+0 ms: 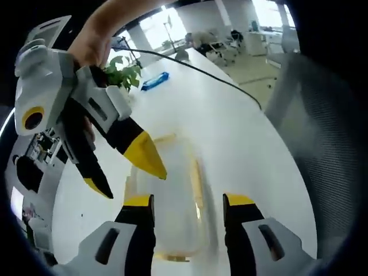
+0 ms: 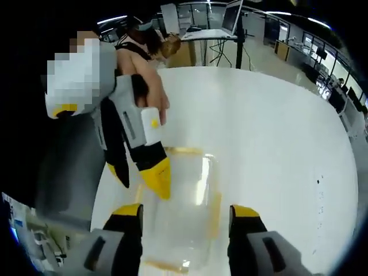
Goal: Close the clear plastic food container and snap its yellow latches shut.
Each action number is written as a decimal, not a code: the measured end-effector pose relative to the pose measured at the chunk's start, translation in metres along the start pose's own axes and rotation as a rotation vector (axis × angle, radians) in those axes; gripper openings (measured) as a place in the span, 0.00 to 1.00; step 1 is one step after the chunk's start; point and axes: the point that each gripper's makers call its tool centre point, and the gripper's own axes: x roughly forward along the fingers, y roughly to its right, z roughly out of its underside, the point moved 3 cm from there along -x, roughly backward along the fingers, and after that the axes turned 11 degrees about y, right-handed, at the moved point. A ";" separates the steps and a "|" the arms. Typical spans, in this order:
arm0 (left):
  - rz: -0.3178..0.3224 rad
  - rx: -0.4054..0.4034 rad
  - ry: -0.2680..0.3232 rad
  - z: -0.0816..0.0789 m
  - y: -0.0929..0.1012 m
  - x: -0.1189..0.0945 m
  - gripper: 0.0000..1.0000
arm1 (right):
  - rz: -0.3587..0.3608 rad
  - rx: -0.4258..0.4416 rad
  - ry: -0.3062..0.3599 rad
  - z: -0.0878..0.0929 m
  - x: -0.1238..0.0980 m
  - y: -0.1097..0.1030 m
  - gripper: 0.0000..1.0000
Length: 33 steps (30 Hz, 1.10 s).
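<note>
The left gripper (image 1: 187, 208) hangs over the clear plastic food container (image 1: 167, 195), jaws spread and empty astride it; its long axis runs away along the jaws on the white worktop (image 1: 230, 126). The right gripper (image 2: 187, 215), likewise released, faces it from the opposite end. Yellow latches (image 2: 215, 210) line its sides.
</note>
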 end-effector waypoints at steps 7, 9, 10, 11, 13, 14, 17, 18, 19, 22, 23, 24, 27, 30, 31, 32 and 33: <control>-0.002 -0.027 -0.018 0.002 -0.004 -0.003 0.41 | 0.008 -0.015 0.007 -0.005 -0.004 -0.001 0.60; 0.000 -0.038 -0.018 0.002 -0.006 -0.003 0.44 | 0.010 -0.019 0.017 -0.009 -0.005 -0.001 0.60; 0.006 -0.038 -0.027 0.002 -0.006 -0.004 0.44 | 0.011 -0.019 0.017 -0.010 -0.005 -0.002 0.60; 0.006 -0.036 -0.030 0.002 -0.007 -0.005 0.44 | 0.016 -0.026 0.017 -0.010 -0.005 -0.003 0.60; 0.004 -0.046 -0.036 0.000 -0.011 -0.007 0.43 | 0.020 -0.028 0.007 -0.008 -0.005 -0.005 0.59; 0.002 -0.067 -0.030 -0.001 -0.013 -0.008 0.43 | 0.022 -0.028 0.004 -0.006 -0.005 -0.007 0.58; -0.011 -0.119 -0.015 -0.001 -0.018 -0.009 0.43 | 0.032 -0.020 0.000 -0.003 -0.007 -0.013 0.57; -0.016 -0.138 -0.010 -0.001 -0.020 -0.010 0.42 | 0.049 -0.014 0.005 -0.003 -0.009 -0.016 0.58; -0.018 -0.151 -0.007 -0.002 -0.021 -0.010 0.42 | 0.058 -0.004 0.015 -0.003 -0.010 -0.019 0.57; -0.027 -0.170 -0.006 -0.002 -0.028 -0.011 0.43 | 0.093 0.013 0.036 -0.003 -0.009 -0.027 0.57; -0.026 -0.172 -0.006 -0.002 -0.030 -0.011 0.42 | 0.108 0.023 0.039 -0.002 -0.009 -0.028 0.57; -0.026 -0.171 -0.008 -0.001 -0.032 -0.011 0.42 | 0.119 0.032 0.041 0.000 -0.007 -0.031 0.57; -0.018 -0.133 -0.044 0.007 -0.040 -0.009 0.41 | 0.140 0.042 0.049 0.001 -0.004 -0.038 0.57; -0.014 -0.138 -0.049 0.012 -0.044 -0.008 0.42 | 0.165 0.057 0.054 0.003 -0.001 -0.038 0.56; -0.014 -0.152 -0.043 0.012 -0.045 -0.008 0.42 | 0.178 0.067 0.052 0.004 -0.002 -0.037 0.56; -0.016 -0.174 -0.033 0.012 -0.046 -0.008 0.42 | 0.181 0.076 0.052 0.004 -0.002 -0.037 0.56; -0.018 -0.179 -0.032 0.012 -0.047 -0.008 0.42 | 0.193 0.089 0.052 0.005 -0.002 -0.036 0.56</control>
